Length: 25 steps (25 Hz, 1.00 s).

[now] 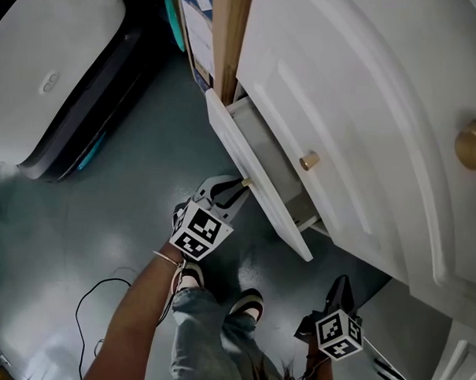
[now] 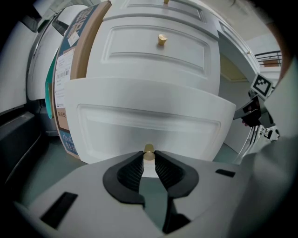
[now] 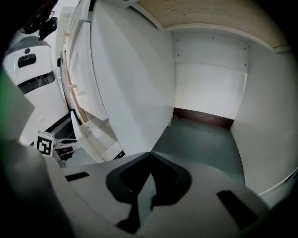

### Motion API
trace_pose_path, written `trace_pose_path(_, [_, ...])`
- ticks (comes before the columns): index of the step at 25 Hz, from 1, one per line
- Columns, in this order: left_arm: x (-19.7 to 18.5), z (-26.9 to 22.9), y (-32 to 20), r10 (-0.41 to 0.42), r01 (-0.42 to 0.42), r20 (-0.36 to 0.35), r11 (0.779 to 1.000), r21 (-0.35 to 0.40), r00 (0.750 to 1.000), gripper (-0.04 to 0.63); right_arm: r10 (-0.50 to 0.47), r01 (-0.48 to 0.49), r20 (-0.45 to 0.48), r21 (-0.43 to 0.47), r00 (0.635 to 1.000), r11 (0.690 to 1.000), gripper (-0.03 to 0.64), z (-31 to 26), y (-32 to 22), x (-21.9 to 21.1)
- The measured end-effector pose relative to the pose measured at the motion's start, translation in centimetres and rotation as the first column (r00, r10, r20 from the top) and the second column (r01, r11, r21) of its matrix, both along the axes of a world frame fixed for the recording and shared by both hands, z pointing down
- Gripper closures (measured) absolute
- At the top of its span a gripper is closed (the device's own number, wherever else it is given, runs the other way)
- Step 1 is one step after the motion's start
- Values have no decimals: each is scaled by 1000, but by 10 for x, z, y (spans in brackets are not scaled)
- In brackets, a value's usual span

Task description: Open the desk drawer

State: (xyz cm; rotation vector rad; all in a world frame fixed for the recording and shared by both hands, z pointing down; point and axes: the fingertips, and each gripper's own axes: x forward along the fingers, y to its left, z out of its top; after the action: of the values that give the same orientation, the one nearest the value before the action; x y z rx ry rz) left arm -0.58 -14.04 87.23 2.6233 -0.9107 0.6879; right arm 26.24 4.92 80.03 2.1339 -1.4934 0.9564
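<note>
On my left, the left claw (image 2: 148,155) is clenched on the gold knob (image 2: 148,151) of the drawer (image 2: 149,121), which stands part-way out beneath a shut drawer (image 2: 156,46). Over on the right, my right claw (image 3: 149,157) hangs low beside the white unit, jaws together on nothing.

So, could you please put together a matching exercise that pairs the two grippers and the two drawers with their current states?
Things:
1. left gripper
2. right gripper
3. lower drawer
4. drawer above it

States:
A. closed flush
B. shut on nothing
C. pulled partly out
D. shut on the gold knob

Pairs: 1-D, 2-B, 3-C, 4-A.
</note>
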Motion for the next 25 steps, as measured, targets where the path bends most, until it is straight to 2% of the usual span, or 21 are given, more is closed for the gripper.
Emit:
trace_pose_path(7, [-12, 1, 10, -23, 23, 5, 1000, -14, 1000, 506, 2, -2, 0, 2, 1000, 1000, 609, -2, 2, -9])
trace_pose_path(25, [-39, 1, 32, -18, 18, 17, 1000, -22, 1000, 506, -19, 18, -17, -27, 1000, 999, 609, -6, 16, -26])
